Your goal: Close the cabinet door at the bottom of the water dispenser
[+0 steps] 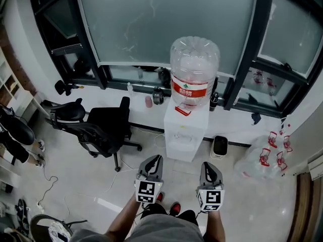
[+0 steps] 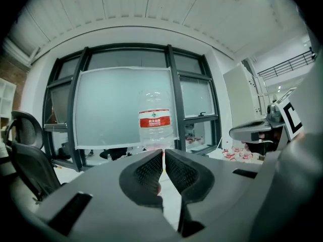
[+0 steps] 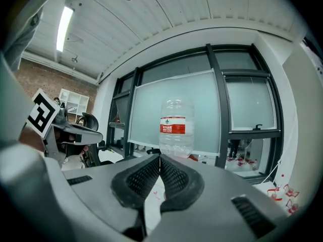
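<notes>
Right, the white water dispenser is standing upright against the sill under the frosted window, just right of a black office chair. Its long axis is running straight up, and a clear bottle with a red label is sitting neck-down on top. Its front is facing the person, whose left gripper and right gripper are hovering side by side short of it. Both are pointing at the bottle, jaws pressed together at the tips with nothing between them. The lower cabinet front is showing as a thin white strip, too foreshortened to tell whether the door is shut.
</notes>
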